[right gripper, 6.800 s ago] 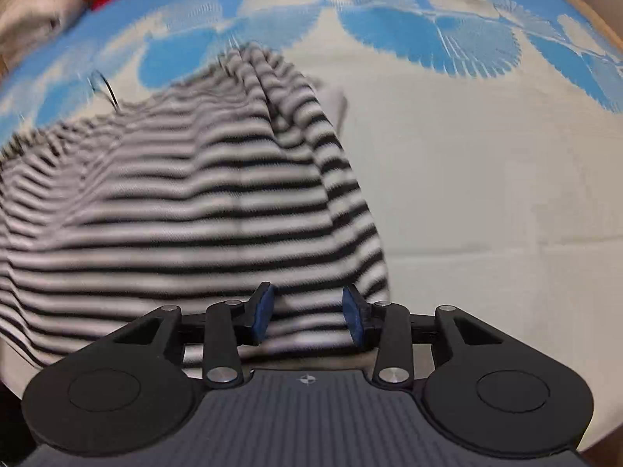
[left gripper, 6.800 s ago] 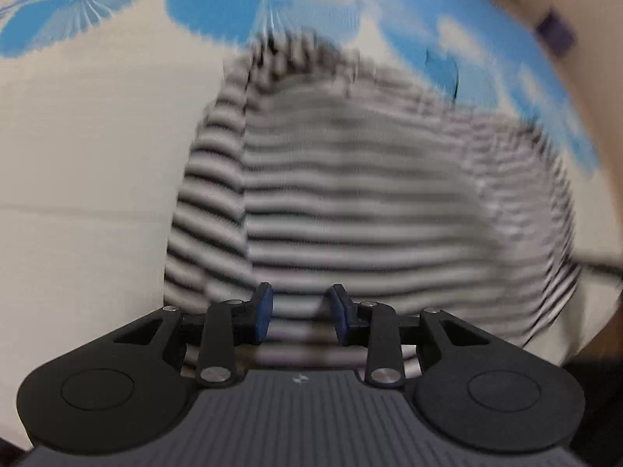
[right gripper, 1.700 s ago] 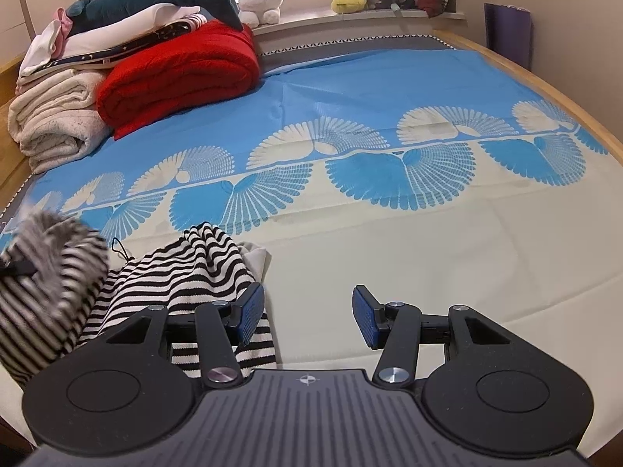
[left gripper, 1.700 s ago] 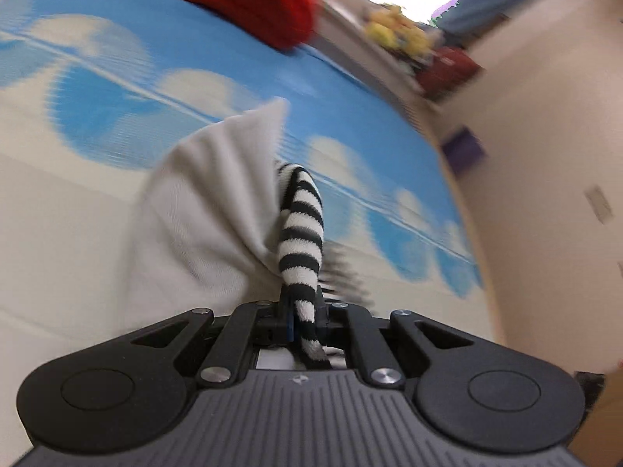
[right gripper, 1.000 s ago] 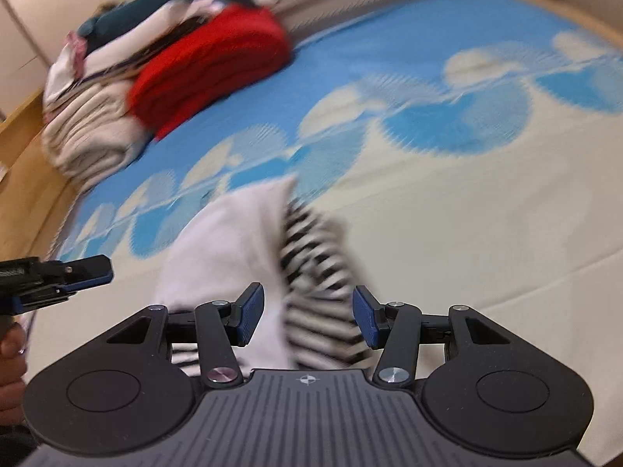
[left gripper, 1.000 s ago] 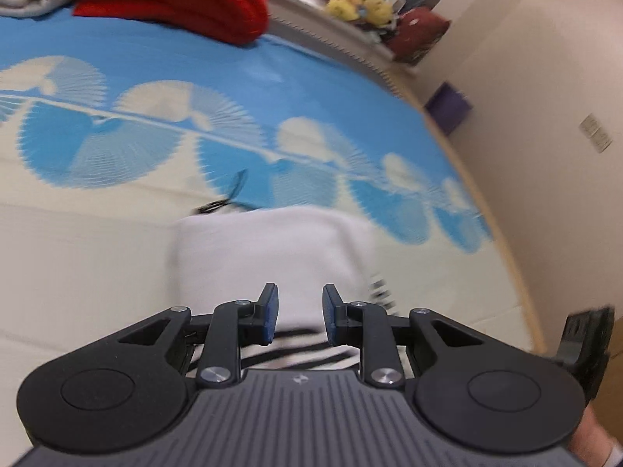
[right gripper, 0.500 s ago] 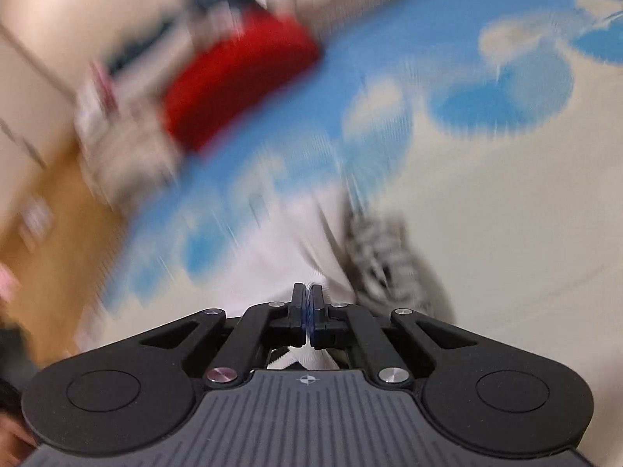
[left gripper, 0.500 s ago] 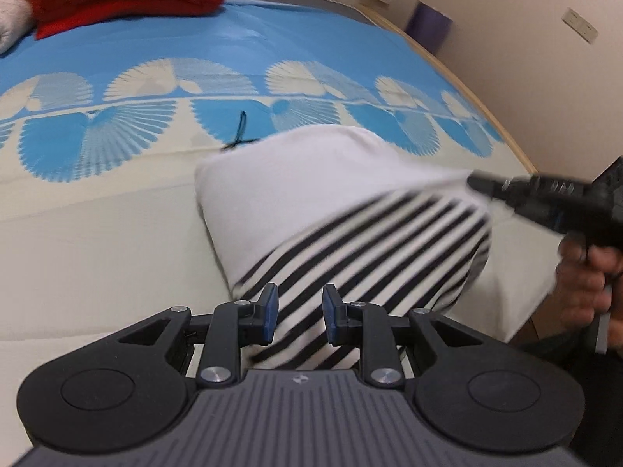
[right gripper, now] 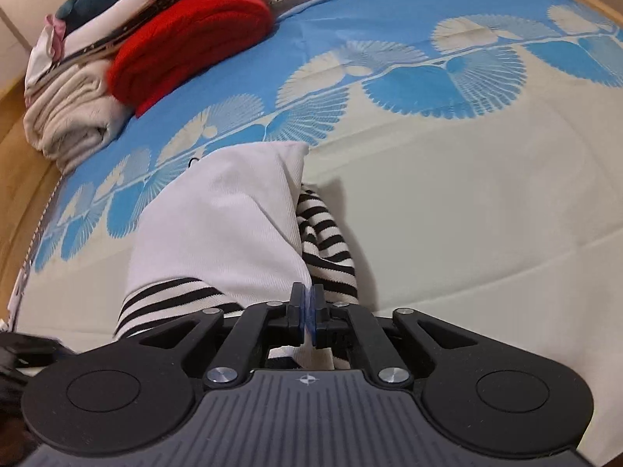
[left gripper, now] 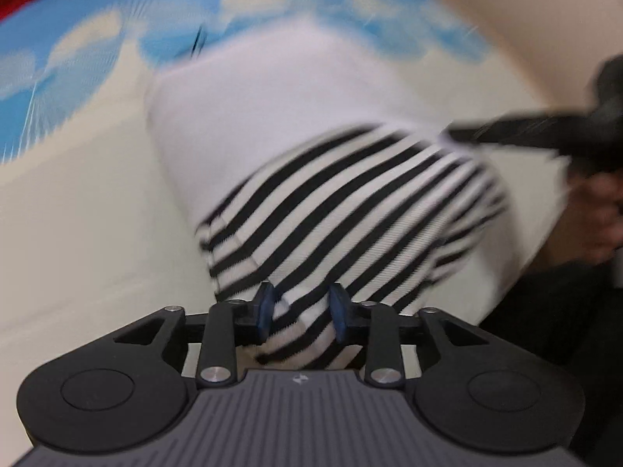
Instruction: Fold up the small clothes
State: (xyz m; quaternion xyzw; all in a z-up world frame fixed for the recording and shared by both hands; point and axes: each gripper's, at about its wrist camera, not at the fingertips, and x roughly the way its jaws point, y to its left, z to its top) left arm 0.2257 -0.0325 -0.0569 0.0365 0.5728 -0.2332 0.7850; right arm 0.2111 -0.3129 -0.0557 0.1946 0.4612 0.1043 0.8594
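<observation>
A small garment, white (right gripper: 218, 218) with a black-and-white striped part (left gripper: 350, 210), lies bunched on the blue and cream bedsheet (right gripper: 467, 194). My left gripper (left gripper: 301, 311) points down onto the striped end. Its jaws are opening, with a fold of striped cloth between the pads. My right gripper (right gripper: 308, 309) is pinched on the garment's near edge; its jaws are easing open a little, but the pads still press the white cloth. In the blurred left wrist view the right gripper (left gripper: 451, 134) shows as a dark bar at the garment's right corner, with a hand (left gripper: 599, 210) behind it.
A red folded blanket (right gripper: 194, 27) and beige folded towels (right gripper: 70, 116) are stacked at the far left of the bed, with more clothes on top. A wooden bed frame (right gripper: 15, 179) runs along the left. A thin black cord (right gripper: 193, 161) lies just beyond the garment.
The left gripper has dropped onto the striped part, rolled, and its jaws have widened around a fold. The right gripper, open a second ago, has shut on the garment's edge.
</observation>
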